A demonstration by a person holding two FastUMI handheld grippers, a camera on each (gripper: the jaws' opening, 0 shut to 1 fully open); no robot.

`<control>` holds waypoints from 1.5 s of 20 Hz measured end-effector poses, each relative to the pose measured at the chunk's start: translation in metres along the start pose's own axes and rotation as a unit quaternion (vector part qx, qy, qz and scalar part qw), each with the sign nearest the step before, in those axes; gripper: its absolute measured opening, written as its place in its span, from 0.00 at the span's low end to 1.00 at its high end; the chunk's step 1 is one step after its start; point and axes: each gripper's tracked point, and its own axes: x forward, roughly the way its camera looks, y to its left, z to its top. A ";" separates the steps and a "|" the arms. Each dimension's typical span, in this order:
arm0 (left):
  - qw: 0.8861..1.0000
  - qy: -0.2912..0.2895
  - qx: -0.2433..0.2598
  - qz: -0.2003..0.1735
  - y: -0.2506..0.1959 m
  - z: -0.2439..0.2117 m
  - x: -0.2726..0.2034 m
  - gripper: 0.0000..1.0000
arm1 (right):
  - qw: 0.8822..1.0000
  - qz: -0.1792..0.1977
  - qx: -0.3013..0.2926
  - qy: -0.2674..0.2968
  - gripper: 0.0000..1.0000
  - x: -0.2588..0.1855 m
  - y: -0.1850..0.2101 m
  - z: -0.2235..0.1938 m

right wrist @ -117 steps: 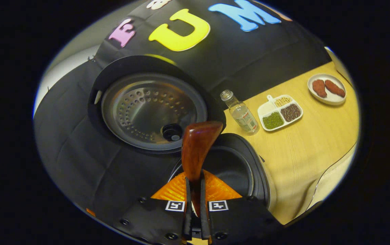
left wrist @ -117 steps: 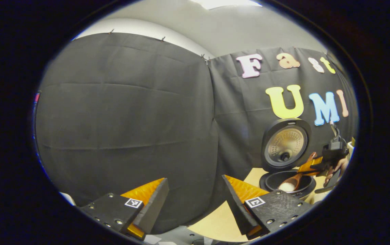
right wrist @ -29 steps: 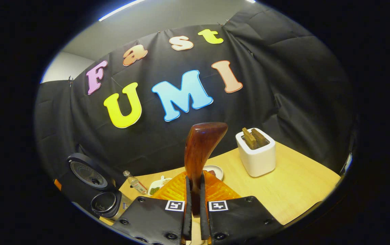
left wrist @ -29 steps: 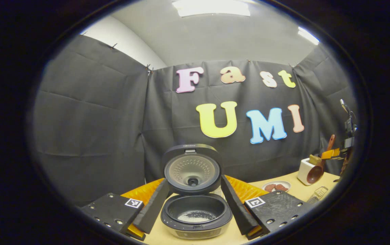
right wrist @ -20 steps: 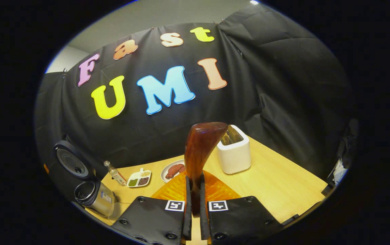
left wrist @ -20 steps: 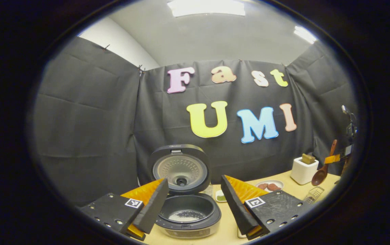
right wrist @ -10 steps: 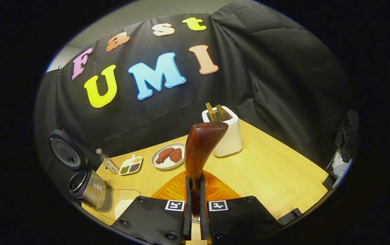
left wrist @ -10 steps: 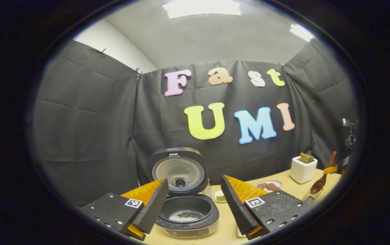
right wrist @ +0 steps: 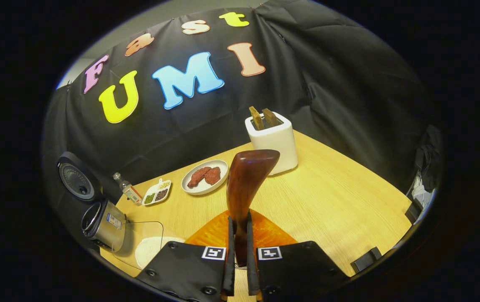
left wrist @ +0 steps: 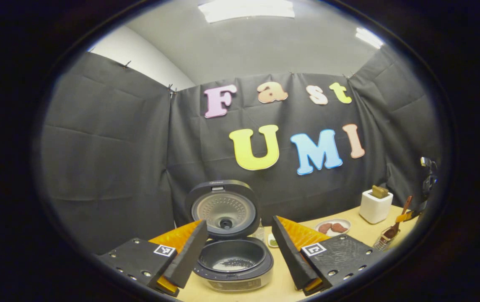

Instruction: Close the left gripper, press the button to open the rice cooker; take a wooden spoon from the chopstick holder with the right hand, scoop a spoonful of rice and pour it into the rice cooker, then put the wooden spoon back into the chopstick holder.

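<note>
The left claw (left wrist: 237, 256) is held level with its fingers apart, the open rice cooker (left wrist: 232, 264) framed between them, a little rice seen in its pot. The right claw (right wrist: 238, 256) is clamped on the wooden spoon (right wrist: 246, 184) handle above the counter (right wrist: 332, 201). Farther right, the spoon's bowl is seen lowered into the chopstick holder (left wrist: 384, 241). No label can be read.

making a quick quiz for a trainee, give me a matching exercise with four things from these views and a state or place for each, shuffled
Things:
1. rice cooker
2. wooden spoon
3. left gripper
4. plate of meat

States or places:
A. fingers apart, holding nothing
B. lid up, some rice in the pot
C. on the table beside the white toaster
D. clamped between the right gripper's fingers

Pairs: 1-B, 2-D, 3-A, 4-C
</note>
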 end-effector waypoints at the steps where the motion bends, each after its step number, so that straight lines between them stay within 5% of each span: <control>1: 1.000 0.000 0.000 0.002 0.001 0.001 0.000 0.92 | 1.000 0.001 0.005 0.003 0.14 0.001 0.000 -0.001; 8: 1.000 -0.004 0.001 0.004 -0.001 0.006 0.001 0.92 | 1.000 -0.001 0.002 -0.006 0.24 -0.010 -0.008 0.006; 9: 1.000 -0.004 0.000 0.004 -0.001 0.007 0.001 0.92 | 1.000 -0.002 0.000 -0.012 0.39 -0.015 -0.010 0.011; 10: 1.000 -0.004 -0.001 0.004 -0.002 0.008 0.001 0.92 | 1.000 -0.005 -0.006 -0.018 0.41 -0.019 -0.014 0.017; 11: 1.000 -0.004 -0.001 0.005 -0.001 0.010 0.003 0.92 | 0.999 -0.014 -0.014 -0.027 0.75 -0.024 -0.020 0.022; 12: 1.000 -0.004 -0.002 0.007 -0.001 0.010 0.005 0.92 | 0.999 -0.024 -0.023 -0.037 0.73 -0.028 -0.026 0.029; 14: 1.000 -0.004 -0.003 0.008 0.000 0.014 0.007 0.92 | 0.996 -0.043 -0.042 -0.058 0.97 -0.039 -0.037 0.043; 15: 1.000 -0.003 -0.002 0.009 0.001 0.015 0.009 0.92 | 0.995 -0.050 -0.054 -0.071 0.91 -0.048 -0.039 0.052; 16: 1.000 -0.001 -0.002 0.011 0.002 0.016 0.012 0.92 | 0.993 -0.055 -0.067 -0.083 0.97 -0.055 -0.042 0.061; 21: 1.000 0.008 -0.012 0.005 0.006 0.023 0.029 0.92 | 0.982 -0.068 -0.125 -0.128 0.98 -0.091 -0.041 0.103; 30: 0.995 0.044 -0.084 -0.030 0.037 0.051 0.113 0.92 | 0.972 -0.090 -0.124 -0.179 0.98 -0.132 -0.046 0.137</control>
